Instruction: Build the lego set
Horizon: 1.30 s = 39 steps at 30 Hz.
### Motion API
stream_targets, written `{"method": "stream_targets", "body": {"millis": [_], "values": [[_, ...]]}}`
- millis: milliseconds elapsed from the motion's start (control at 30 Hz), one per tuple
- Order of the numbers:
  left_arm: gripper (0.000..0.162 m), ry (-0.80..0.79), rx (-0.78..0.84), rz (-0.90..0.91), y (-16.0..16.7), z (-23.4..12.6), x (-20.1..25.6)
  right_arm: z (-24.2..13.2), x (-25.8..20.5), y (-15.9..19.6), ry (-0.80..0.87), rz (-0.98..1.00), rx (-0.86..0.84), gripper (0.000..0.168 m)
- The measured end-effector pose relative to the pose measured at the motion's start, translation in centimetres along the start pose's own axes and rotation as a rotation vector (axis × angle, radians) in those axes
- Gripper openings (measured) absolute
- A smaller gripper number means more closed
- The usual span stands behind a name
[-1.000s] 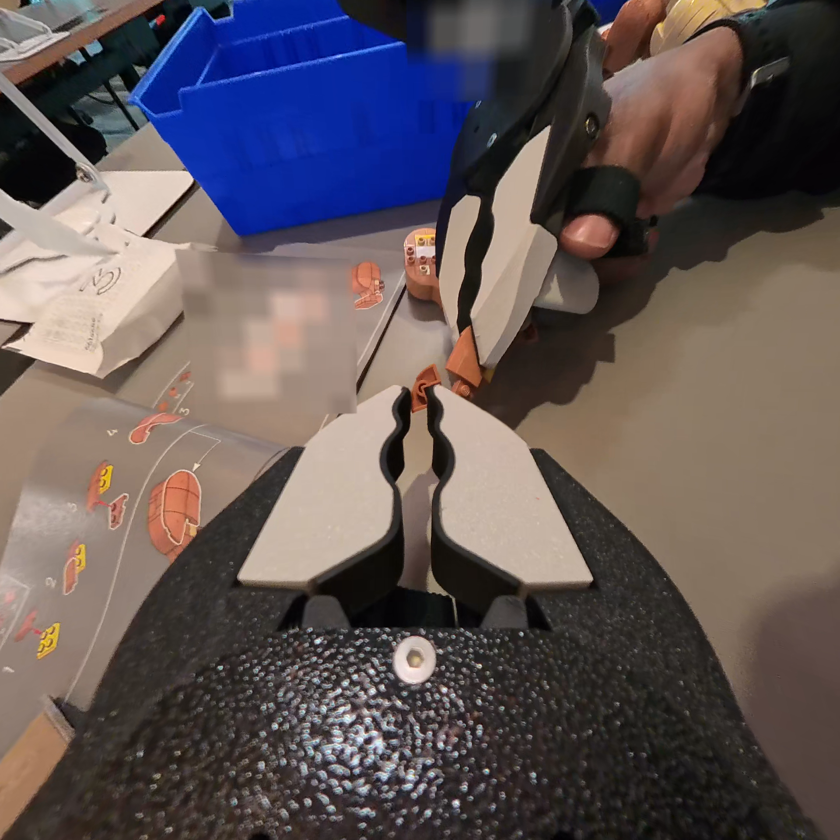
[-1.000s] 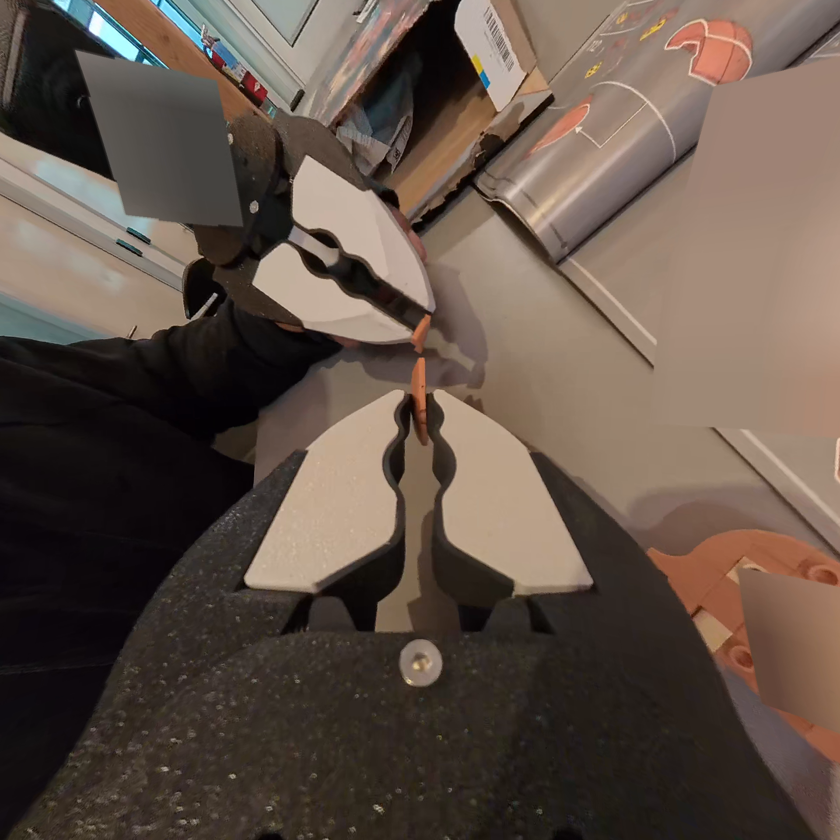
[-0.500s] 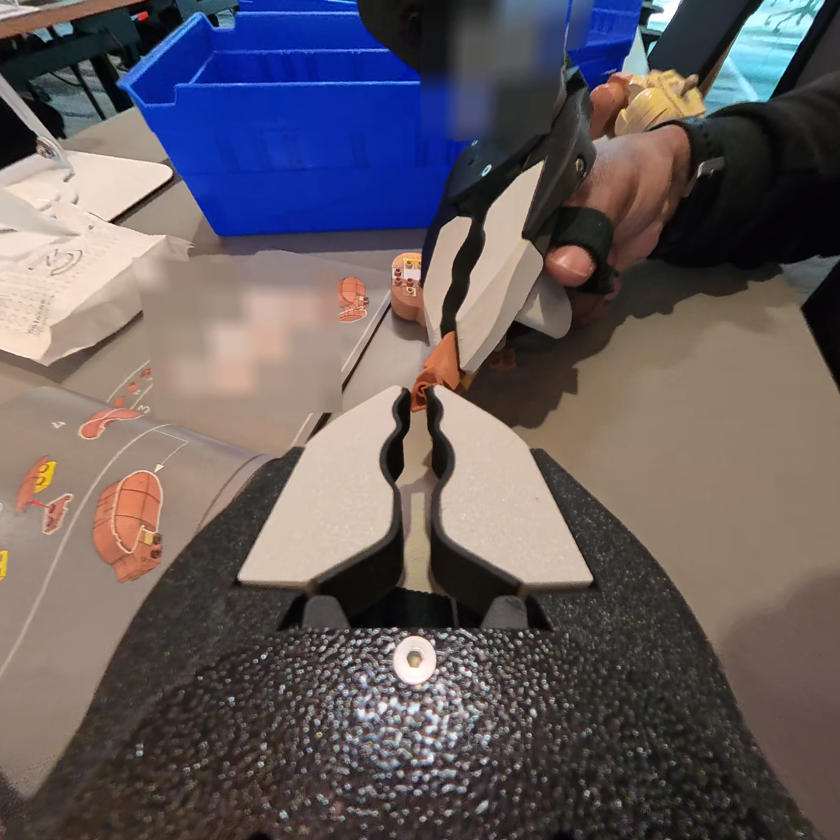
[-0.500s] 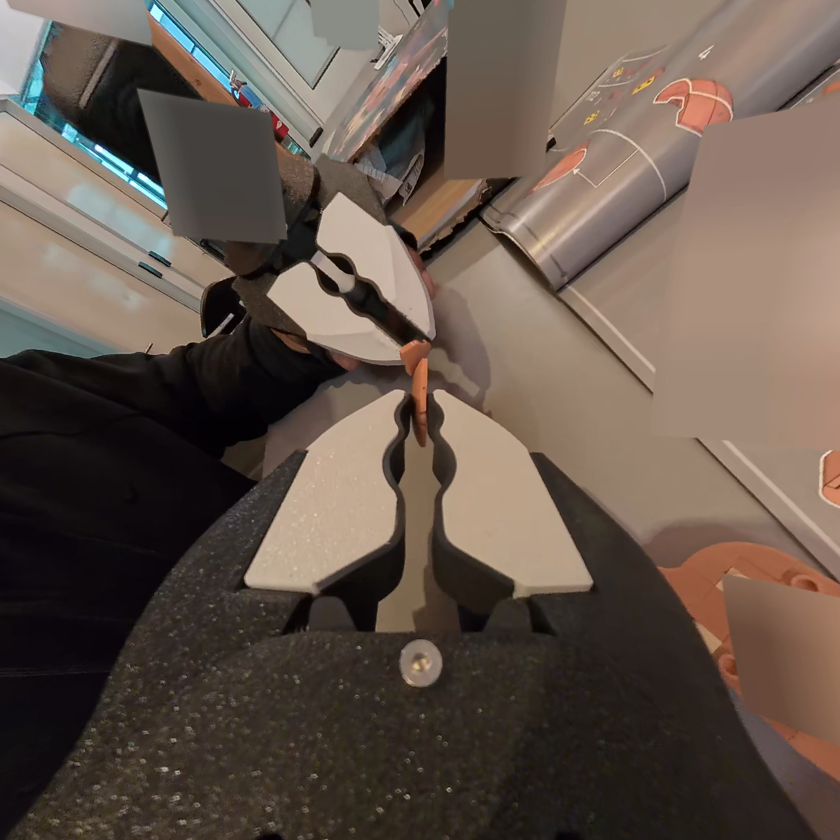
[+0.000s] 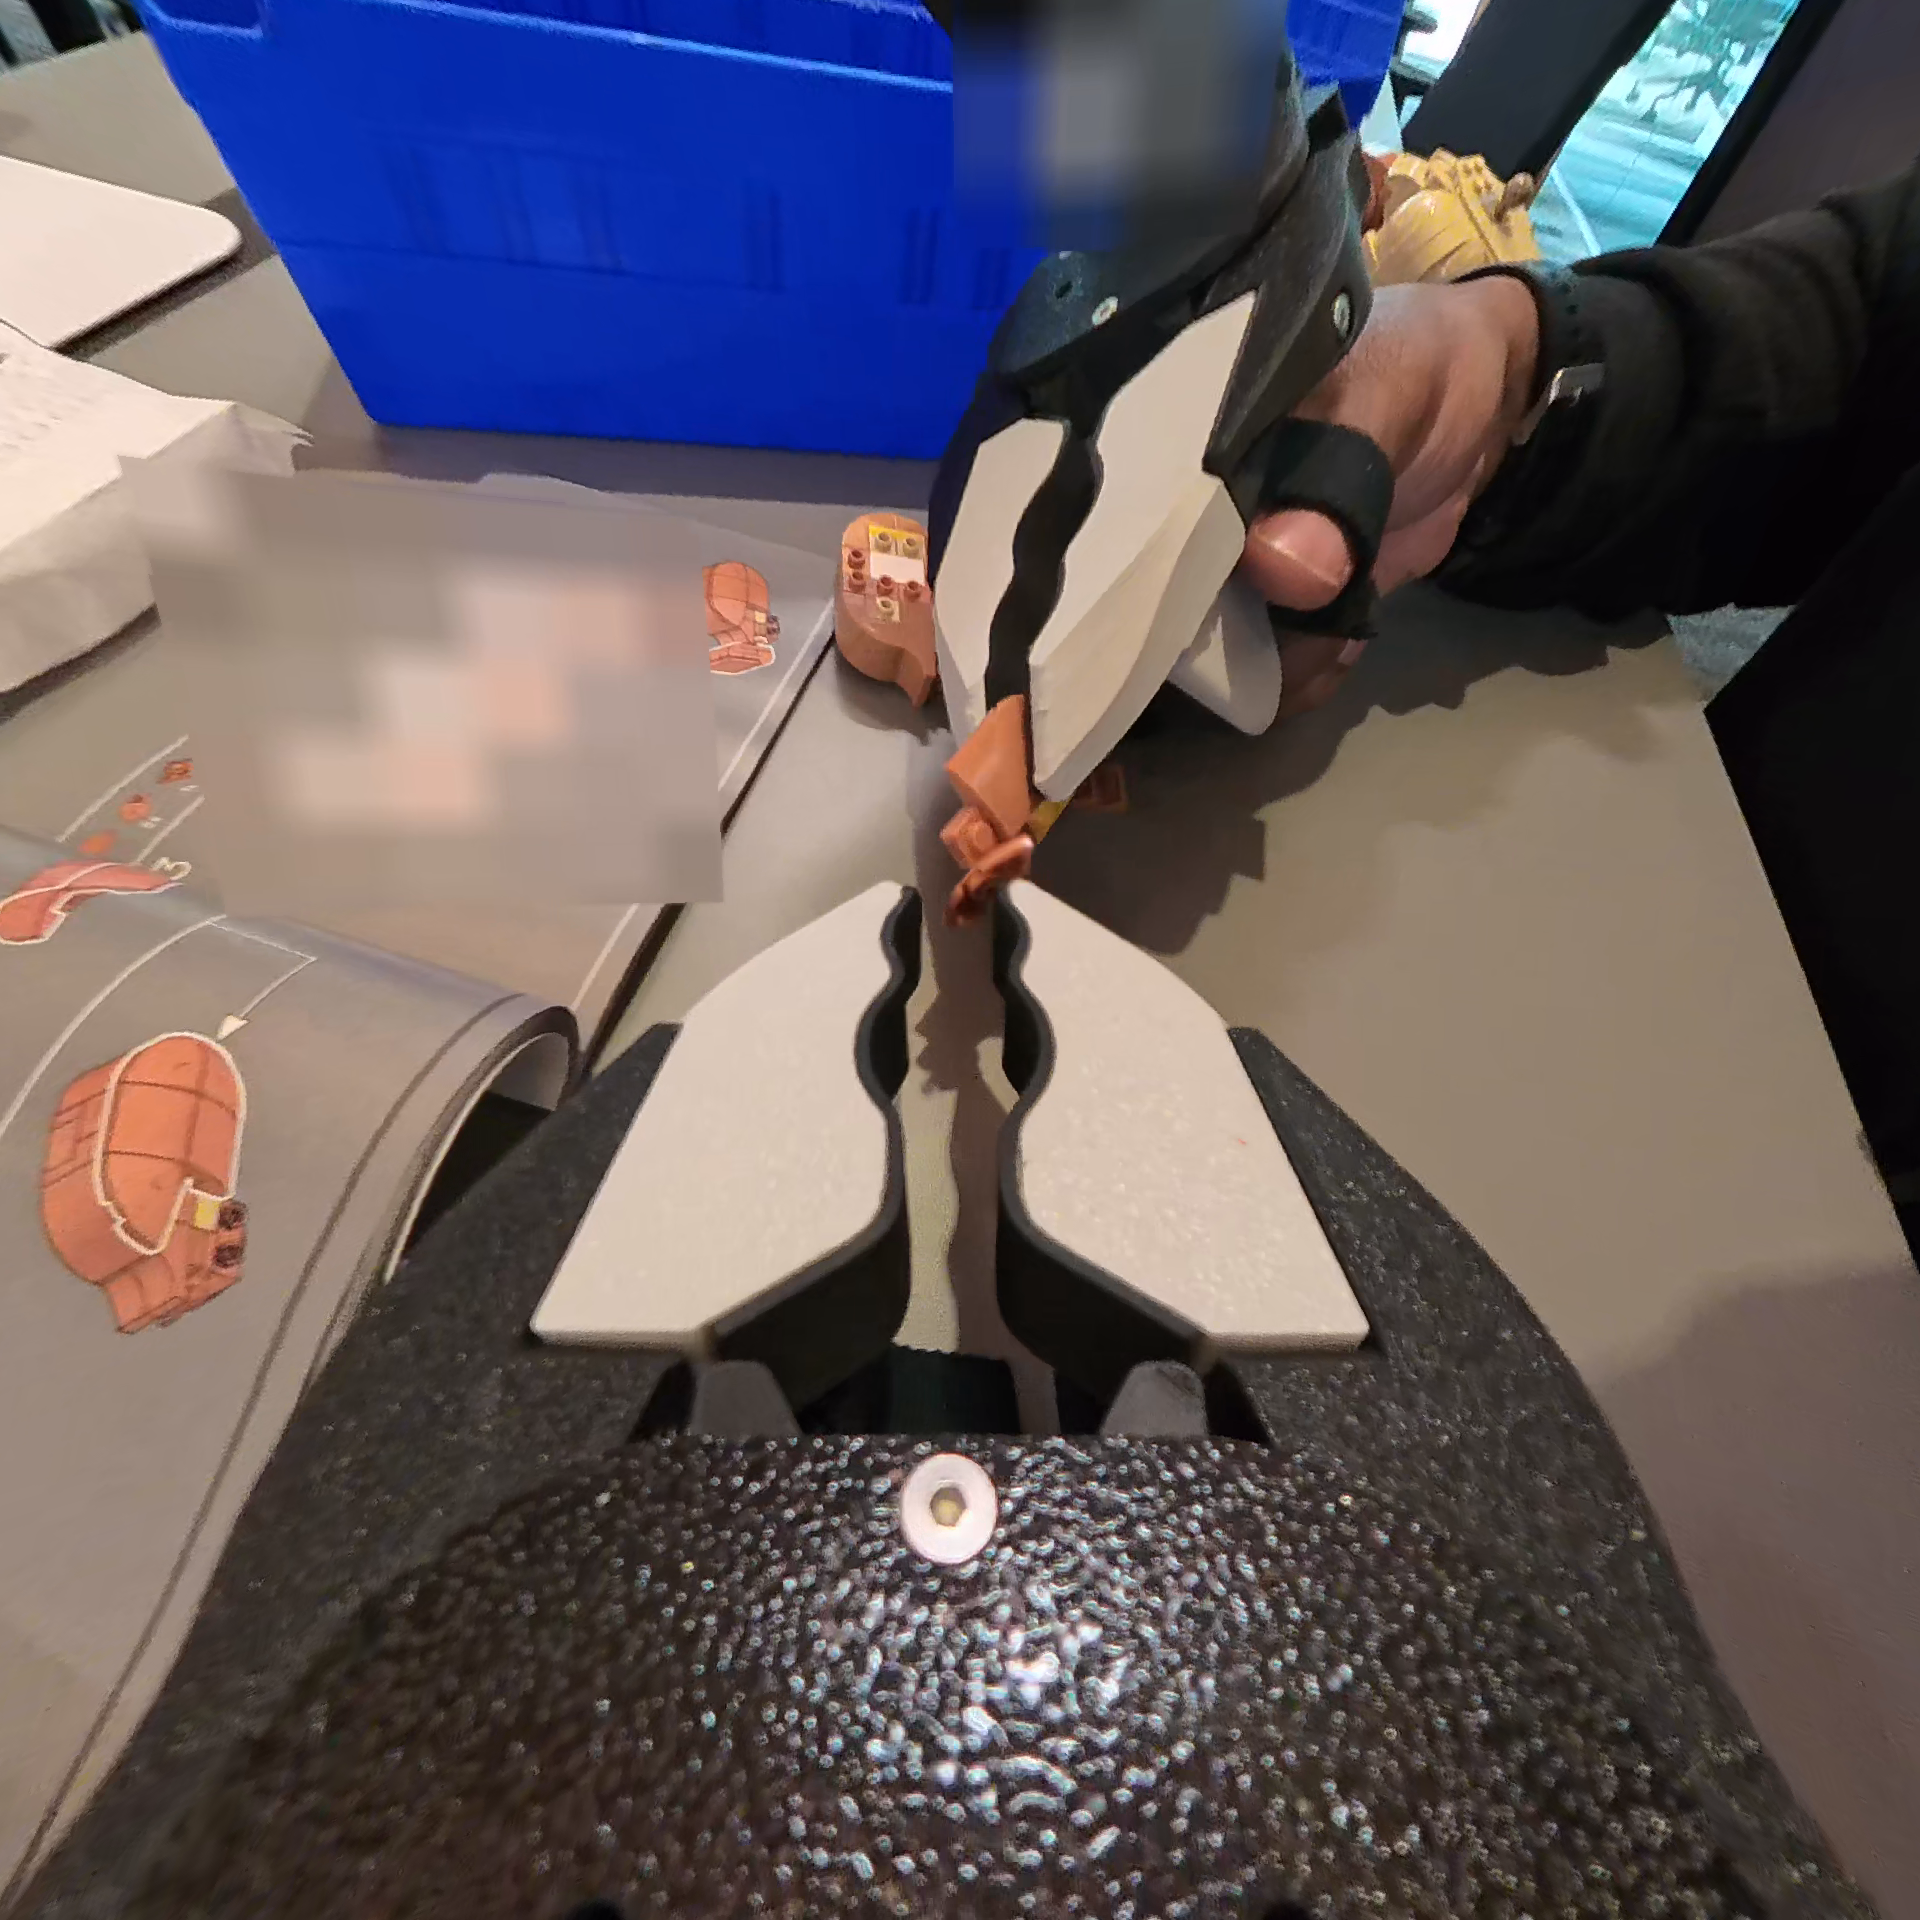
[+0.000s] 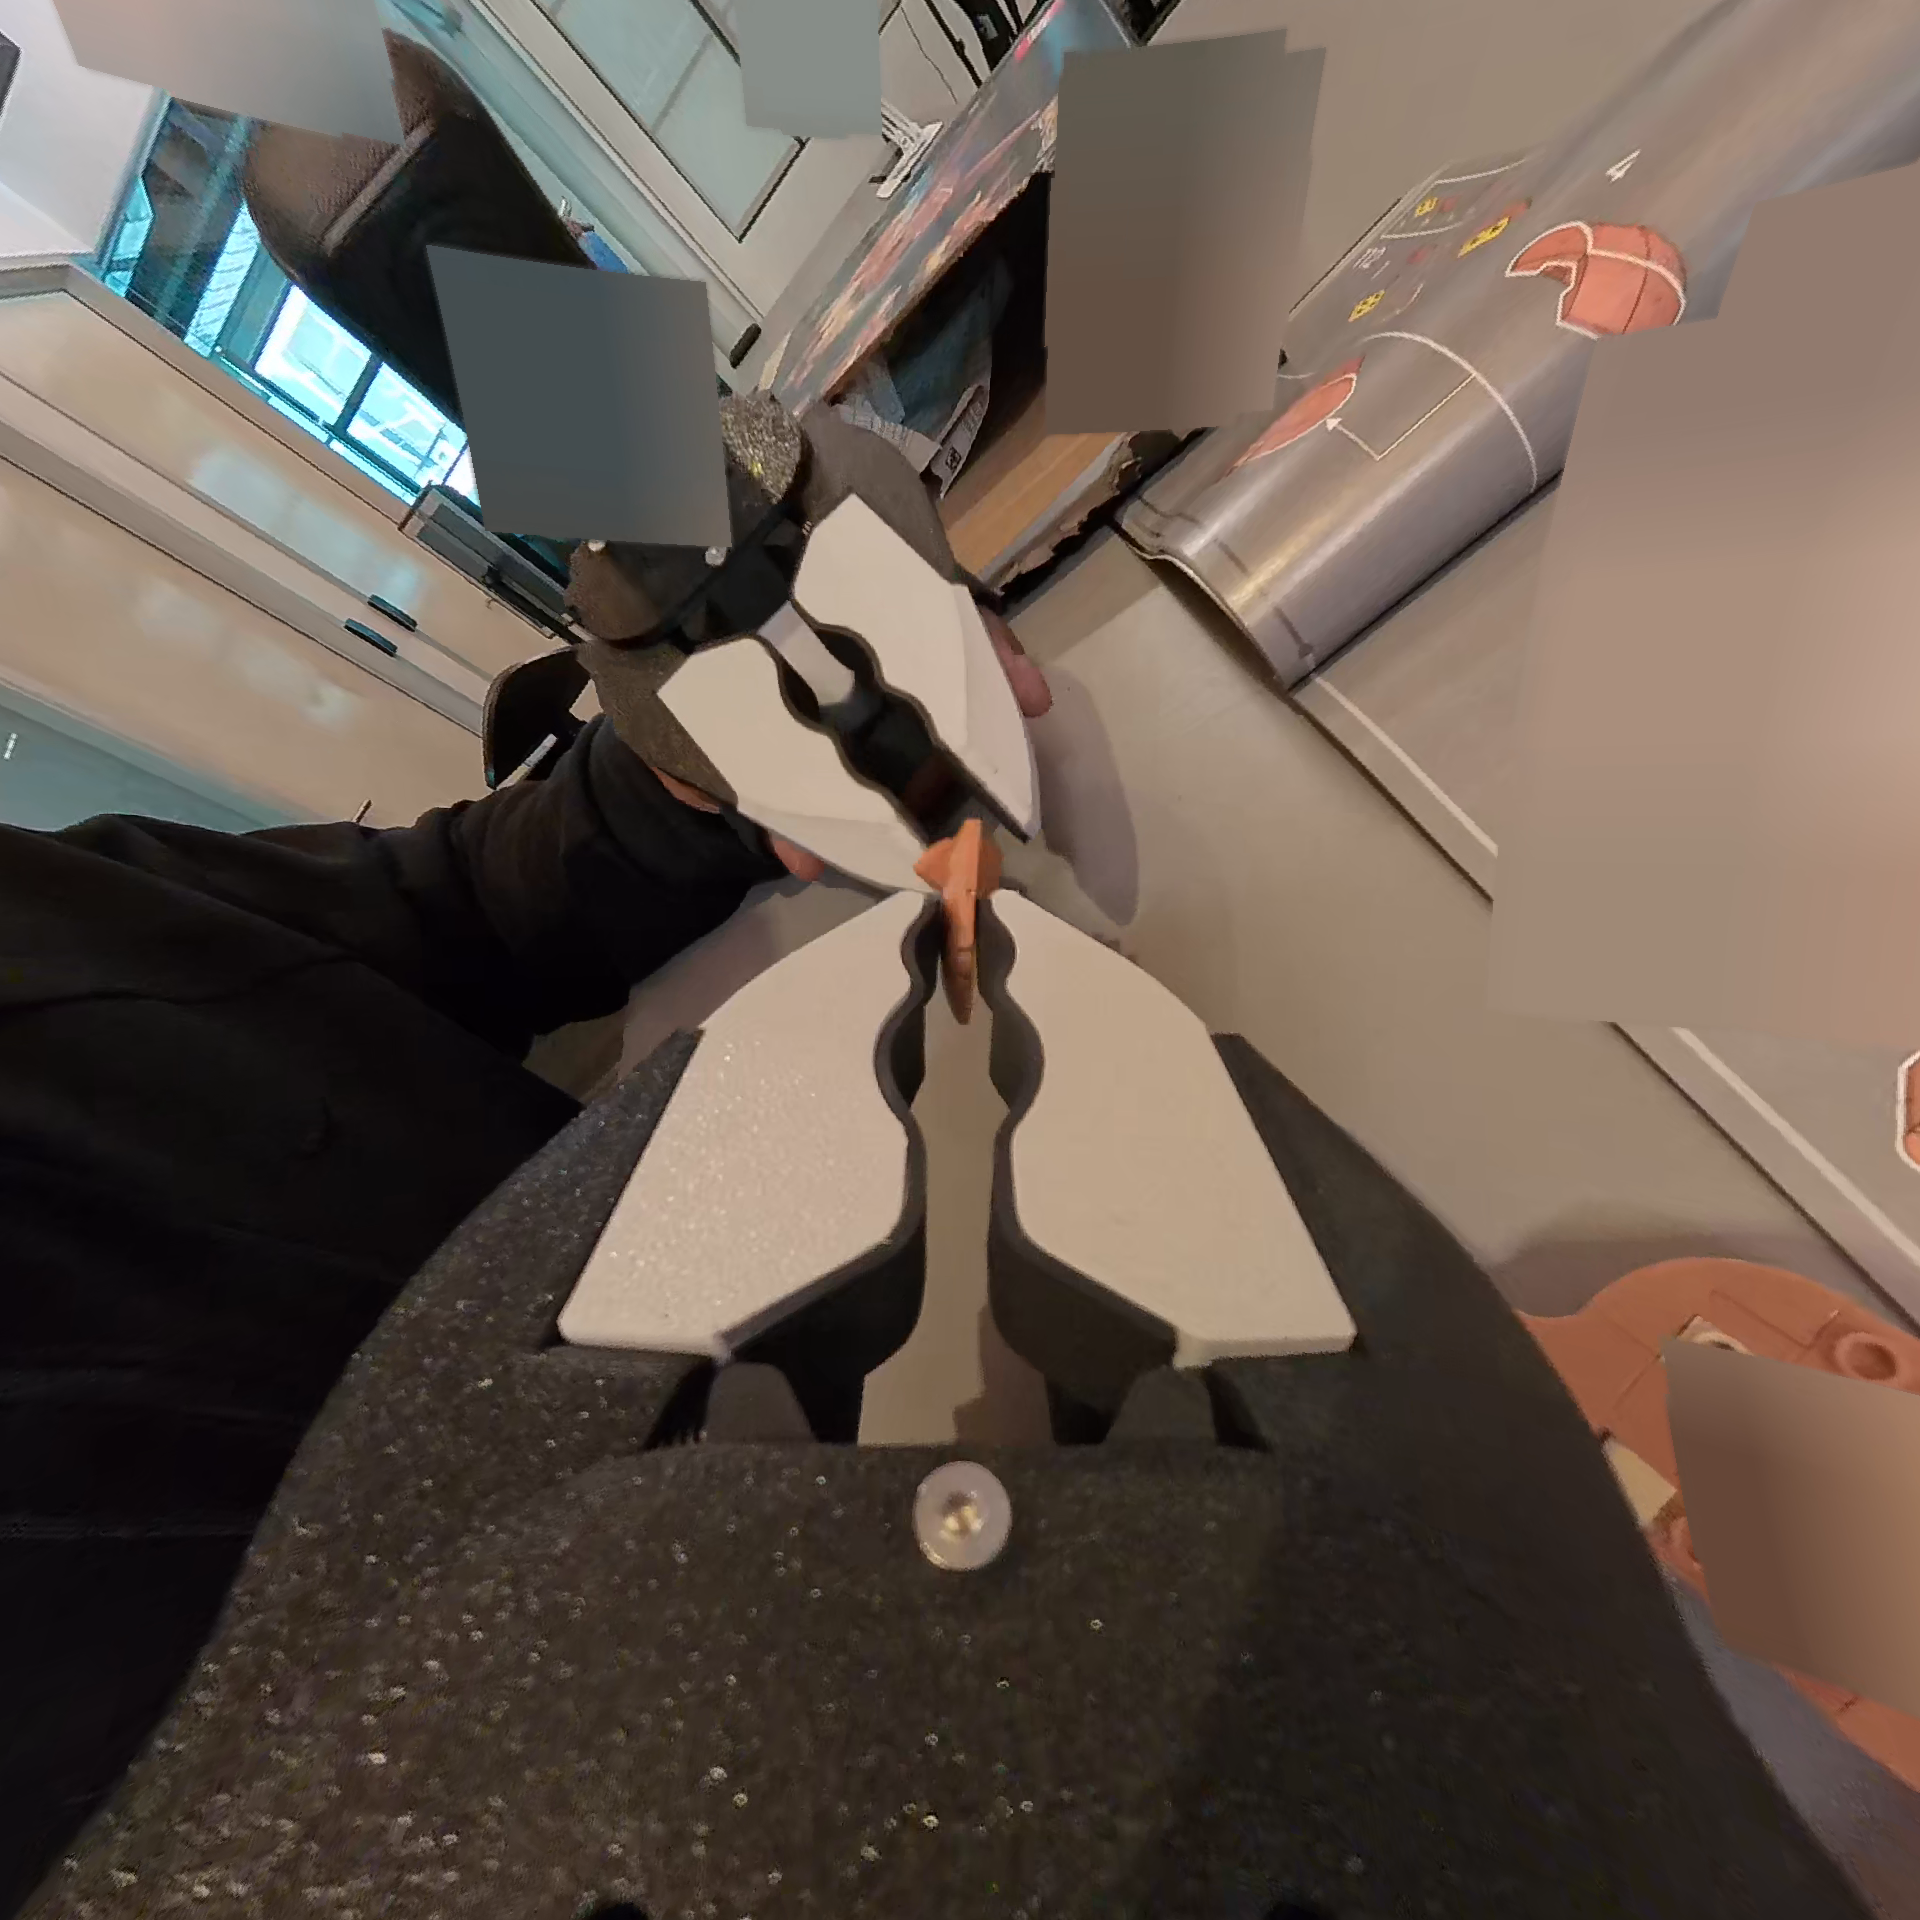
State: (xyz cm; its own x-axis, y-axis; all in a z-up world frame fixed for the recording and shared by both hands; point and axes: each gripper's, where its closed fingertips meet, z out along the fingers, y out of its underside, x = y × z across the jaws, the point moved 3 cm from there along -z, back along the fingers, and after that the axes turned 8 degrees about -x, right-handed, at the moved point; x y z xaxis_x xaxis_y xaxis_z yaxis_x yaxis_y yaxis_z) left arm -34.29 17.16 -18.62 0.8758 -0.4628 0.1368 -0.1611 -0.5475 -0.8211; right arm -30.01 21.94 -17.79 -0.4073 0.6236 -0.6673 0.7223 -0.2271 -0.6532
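Our right claw clamped a flat brown brick edge-on, its length along the fingers; our left claw pinched a smaller curved piece.

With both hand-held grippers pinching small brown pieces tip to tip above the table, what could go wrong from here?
1. The left hand-held gripper grips its small brown piece only at the very fingertips, so pressing might twist it loose.
2. The right hand-held gripper holds a thin brown piece edge-on, so it may pivot instead of seating.
3. A dropped piece could land near the instruction booklet and be hard to regrasp.
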Motion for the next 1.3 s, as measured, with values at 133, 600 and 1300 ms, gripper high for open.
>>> {"method": "stream_targets", "body": {"millis": [133, 600, 1300], "values": [[0.013, -0.016, -0.064, 0.047, 0.5, 0.7, 0.4, 0.4, -0.3, 0.4, 0.0, -0.018, -0.028, 0.006], [0.014, -0.055, -0.243, 0.115, 2.1, 1.9, 0.9, -1.4, 0.8, -0.7, 0.142, -0.081, -0.016, 0.006], [0.014, 0.016, -0.446, 0.221, 1.8, 4.2, 0.9, -3.3, 1.9, 0.5, 0.226, -0.12, -0.078, 0.006]]}}
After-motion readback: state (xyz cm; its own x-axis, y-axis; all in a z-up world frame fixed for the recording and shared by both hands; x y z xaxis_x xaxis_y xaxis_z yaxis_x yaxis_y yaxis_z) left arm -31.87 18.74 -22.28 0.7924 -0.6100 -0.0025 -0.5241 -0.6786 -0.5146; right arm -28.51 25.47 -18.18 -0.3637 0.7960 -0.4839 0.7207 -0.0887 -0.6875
